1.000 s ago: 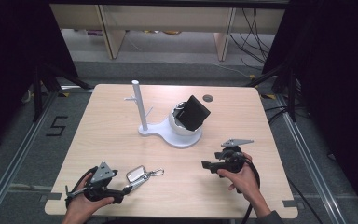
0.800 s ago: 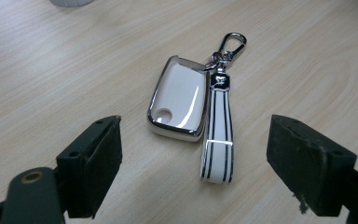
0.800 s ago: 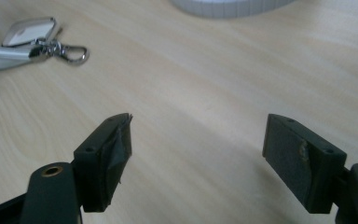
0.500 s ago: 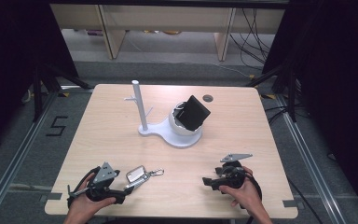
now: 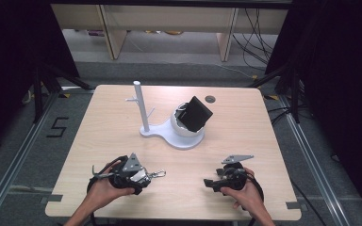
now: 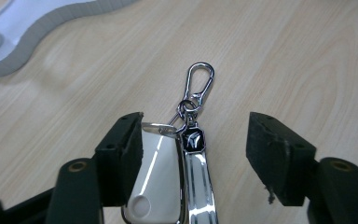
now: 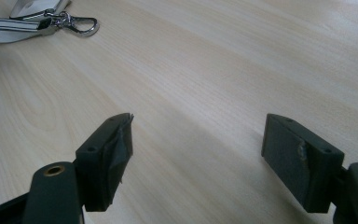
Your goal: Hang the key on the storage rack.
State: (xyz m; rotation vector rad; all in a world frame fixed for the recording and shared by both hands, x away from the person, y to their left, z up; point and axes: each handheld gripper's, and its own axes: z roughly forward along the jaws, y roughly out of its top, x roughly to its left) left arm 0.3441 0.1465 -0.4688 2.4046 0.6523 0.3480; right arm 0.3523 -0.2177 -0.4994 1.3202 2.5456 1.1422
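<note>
Since a second ago, my right tongs (image 5: 210,183) have drawn back toward me along the worktop (image 5: 245,122), away from the white stand (image 5: 169,132), while my left tongs (image 5: 143,178) have edged forward over the key fob (image 5: 147,175).

From the high view, both of my hands rest low near my edge of the worktop. The stand, with its upright peg (image 5: 139,106) and a black box (image 5: 195,113) perched in its bowl, sits well ahead of both tongs, between them.

Along my left tongs (image 6: 193,140), the jaws stand open around the key fob (image 6: 170,179), my left-hand jaw touching its white side and the other jaw well clear. I hold them astride like this so a squeeze should catch the body and leave the silver clip (image 6: 199,85) poking forward, free for hooking.

Along my right tongs (image 7: 198,149), the jaws gape with nothing but bare wood between them; the key fob (image 7: 23,23) and its clip (image 7: 81,24) lie far ahead to the left. I judge I keep this hand parked out of the way.
</note>
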